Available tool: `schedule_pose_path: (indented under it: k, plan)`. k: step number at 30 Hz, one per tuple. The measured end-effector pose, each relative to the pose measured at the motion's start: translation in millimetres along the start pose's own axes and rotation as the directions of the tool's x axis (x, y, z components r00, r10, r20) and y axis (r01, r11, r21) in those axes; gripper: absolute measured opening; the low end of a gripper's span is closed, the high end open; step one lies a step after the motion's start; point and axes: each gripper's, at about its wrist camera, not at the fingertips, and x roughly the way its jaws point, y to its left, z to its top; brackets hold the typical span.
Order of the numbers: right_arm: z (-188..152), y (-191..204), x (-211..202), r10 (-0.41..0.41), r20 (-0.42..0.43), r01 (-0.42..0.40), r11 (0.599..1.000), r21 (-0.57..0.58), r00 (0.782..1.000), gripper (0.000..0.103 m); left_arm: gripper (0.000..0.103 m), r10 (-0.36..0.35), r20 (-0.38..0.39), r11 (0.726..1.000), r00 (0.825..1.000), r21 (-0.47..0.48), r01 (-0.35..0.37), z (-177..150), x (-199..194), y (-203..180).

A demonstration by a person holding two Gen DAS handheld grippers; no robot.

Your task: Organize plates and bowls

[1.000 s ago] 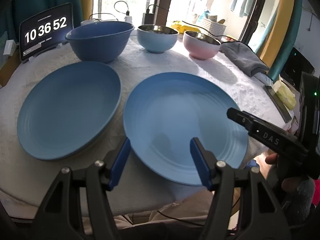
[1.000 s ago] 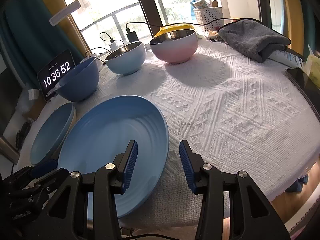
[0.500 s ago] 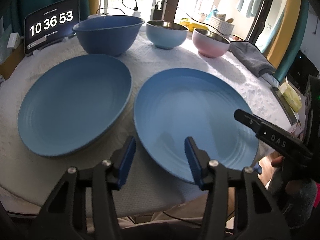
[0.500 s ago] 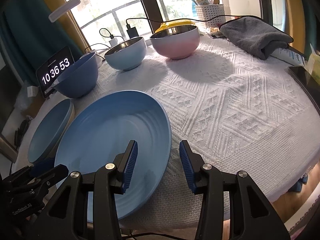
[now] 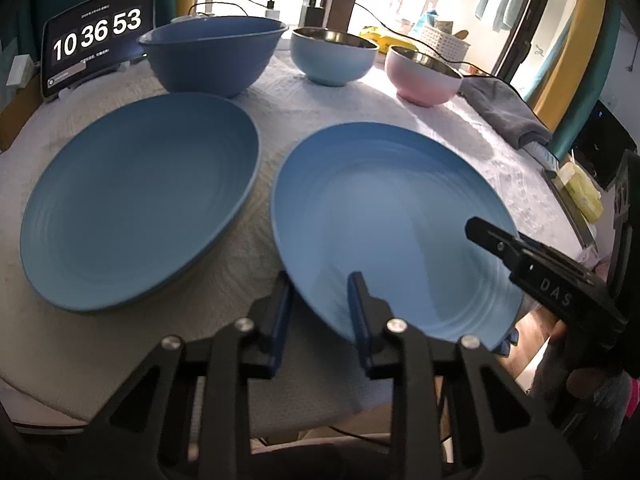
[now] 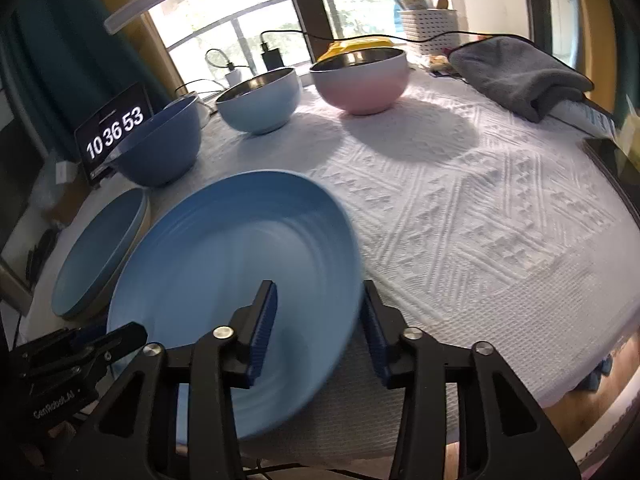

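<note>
A light blue plate [image 5: 392, 220] lies near the table's front edge; it also shows in the right wrist view [image 6: 240, 264]. A darker blue plate [image 5: 140, 204] lies to its left. My left gripper [image 5: 320, 312] is open, its fingers straddling the light plate's near-left rim. My right gripper [image 6: 318, 324] is open, straddling the same plate's right rim. At the back stand a dark blue bowl [image 5: 212, 54], a light blue bowl [image 5: 334, 56] and a pink bowl [image 5: 424, 78].
A white textured cloth [image 6: 480, 200] covers the round table. A tablet clock [image 5: 96, 36] stands at the back left. A grey folded towel [image 6: 516, 72] lies at the back right, with a white basket [image 6: 428, 28] and charger cables behind the bowls.
Both grippers have moved in onto the light blue plate's rim from either side. The left jaws have narrowed. The plate looks slightly shifted or tilted.
</note>
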Motion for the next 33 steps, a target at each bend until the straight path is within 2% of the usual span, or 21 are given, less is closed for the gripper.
schedule_pose_path:
  k: [2,6,33]
  plan:
    - [-0.6,0.1,0.4,-0.005,0.002,0.005,1.000,-0.002,1.000,0.042,0.029,0.001,0.002,1.000,1.000,0.000,-0.001,0.3,-0.5,0.3]
    - [-0.4,-1.4,-0.1,-0.020,0.000,0.020,1.000,-0.011,1.000,0.033,0.029,-0.001,0.012,1.000,1.000,0.004,0.001,0.2,-3.3,0.0]
    - [6.3,11.2,-26.0,-0.041,0.051,0.043,0.998,-0.038,0.998,0.032,0.029,-0.035,0.101,0.999,0.994,0.031,0.032,5.3,-38.8,2.7]
